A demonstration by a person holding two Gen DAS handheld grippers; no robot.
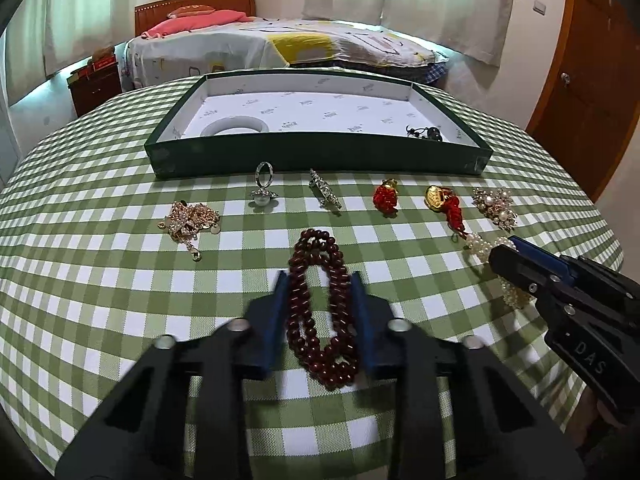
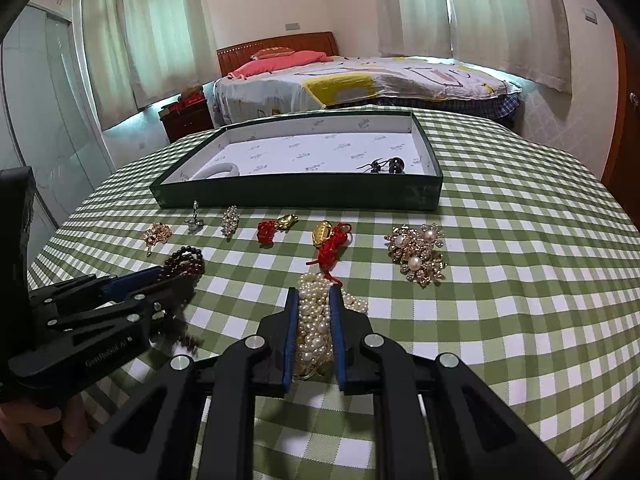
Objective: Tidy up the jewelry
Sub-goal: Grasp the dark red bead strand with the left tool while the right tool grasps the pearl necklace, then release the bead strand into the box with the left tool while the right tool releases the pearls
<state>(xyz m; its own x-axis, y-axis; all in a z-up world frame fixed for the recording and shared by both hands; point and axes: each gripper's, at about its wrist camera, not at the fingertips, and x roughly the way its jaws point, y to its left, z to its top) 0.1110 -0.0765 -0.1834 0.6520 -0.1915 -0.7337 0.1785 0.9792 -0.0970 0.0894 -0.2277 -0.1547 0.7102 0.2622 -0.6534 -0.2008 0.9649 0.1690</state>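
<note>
A dark red bead necklace [image 1: 320,344] lies in a loop on the green checked tablecloth. My left gripper [image 1: 320,276] straddles it, and both blue pads press on the beads. It also shows at the left of the right wrist view as the left gripper [image 2: 160,276], with the red beads [image 2: 184,260] at its tip. My right gripper [image 2: 314,292] is shut on a bunched white pearl necklace [image 2: 312,320] that rests on the cloth. A shallow green box [image 1: 320,152] with a white lining stands behind, holding a white bangle [image 1: 236,126] and dark earrings [image 1: 426,133].
A row of pieces lies in front of the box: a gold chain cluster [image 1: 192,220], a ring [image 1: 263,190], a crystal brooch [image 1: 325,192], a red knot charm [image 1: 386,198], a gold charm on red cord [image 1: 444,200] and a pearl brooch [image 1: 494,204]. A bed stands beyond the table.
</note>
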